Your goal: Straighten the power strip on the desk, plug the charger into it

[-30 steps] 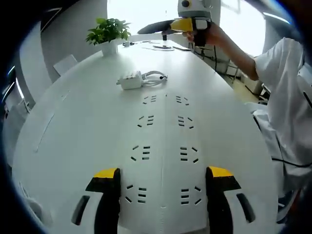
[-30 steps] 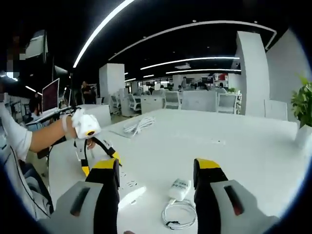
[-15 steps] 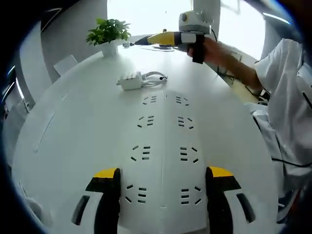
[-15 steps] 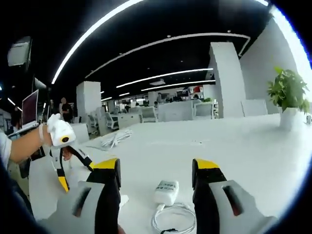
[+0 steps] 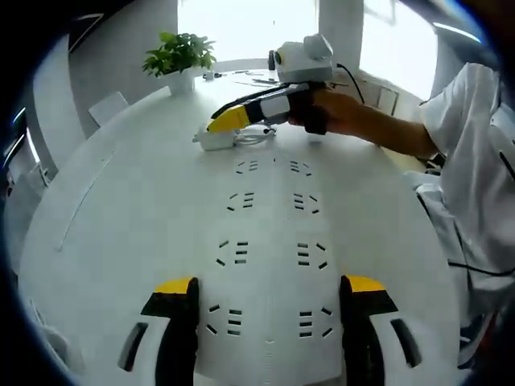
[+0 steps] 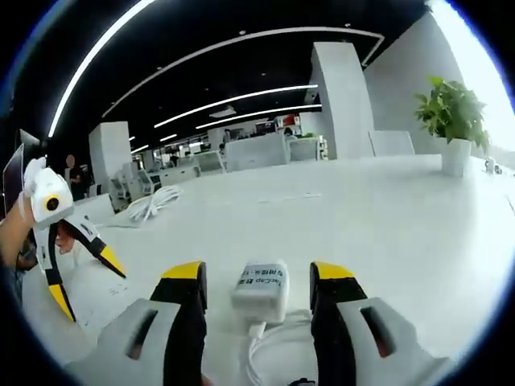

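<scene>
Between the right gripper's (image 6: pixel 257 281) spread jaws, the charger (image 6: pixel 260 282); left gripper (image 5: pixel 269 293) jaws likewise released.

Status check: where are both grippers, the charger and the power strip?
Right gripper open, jaws straddling charger. Left gripper open over power strip, which is flat on desk. Nothing in the way.

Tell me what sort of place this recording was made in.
Most likely an open-plan office: rows of desks and chairs run far back under long ceiling light strips, and a potted plant stands on the large white table.
</scene>
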Motion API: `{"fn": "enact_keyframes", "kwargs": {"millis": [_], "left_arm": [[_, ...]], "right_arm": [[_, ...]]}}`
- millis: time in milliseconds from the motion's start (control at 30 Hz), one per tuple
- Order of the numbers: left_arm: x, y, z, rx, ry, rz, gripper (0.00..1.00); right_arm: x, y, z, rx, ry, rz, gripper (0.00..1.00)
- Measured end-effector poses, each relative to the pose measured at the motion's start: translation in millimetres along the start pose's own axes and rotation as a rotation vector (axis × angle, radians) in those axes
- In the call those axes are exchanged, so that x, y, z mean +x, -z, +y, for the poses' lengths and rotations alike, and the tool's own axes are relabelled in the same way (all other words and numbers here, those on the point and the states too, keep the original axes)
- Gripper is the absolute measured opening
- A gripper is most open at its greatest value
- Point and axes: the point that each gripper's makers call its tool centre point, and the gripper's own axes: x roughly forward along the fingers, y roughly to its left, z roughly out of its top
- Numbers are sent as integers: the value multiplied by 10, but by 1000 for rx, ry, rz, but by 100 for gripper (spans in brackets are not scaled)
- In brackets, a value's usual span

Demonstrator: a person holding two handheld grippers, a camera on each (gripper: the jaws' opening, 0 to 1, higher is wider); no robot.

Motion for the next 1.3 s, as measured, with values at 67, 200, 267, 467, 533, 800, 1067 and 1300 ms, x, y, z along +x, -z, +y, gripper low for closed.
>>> {"fn": "enact_keyframes", "kwargs": {"millis": [67, 200, 267, 467, 533, 800, 1067, 1300], "left_arm": [[0, -1, 1, 0, 1, -3, 73], [1, -2, 2, 0, 2, -6, 73], [1, -3, 2, 1, 3, -8, 73], [-2, -6, 3, -4, 3, -20, 73], [-3, -7, 2, -3, 4, -22, 73], [-5, -8, 3, -2, 7, -26, 73], [-5, -6, 8, -2, 8, -29, 73], [-5, -9, 10, -1, 10, -32, 73]], "right_arm": [[14, 22, -39, -43, 37, 10, 51], [39, 23, -47, -69, 57, 16, 49], [59, 64, -28, -62, 58, 29, 47], [120, 116, -41, -111, 100, 63, 43], [129, 127, -50, -115, 108, 70, 42], [123, 149, -58, -148, 121, 80, 38], [127, 163, -69, -159, 128, 87, 35], [130, 167, -50, -162, 123, 89, 30]]}}
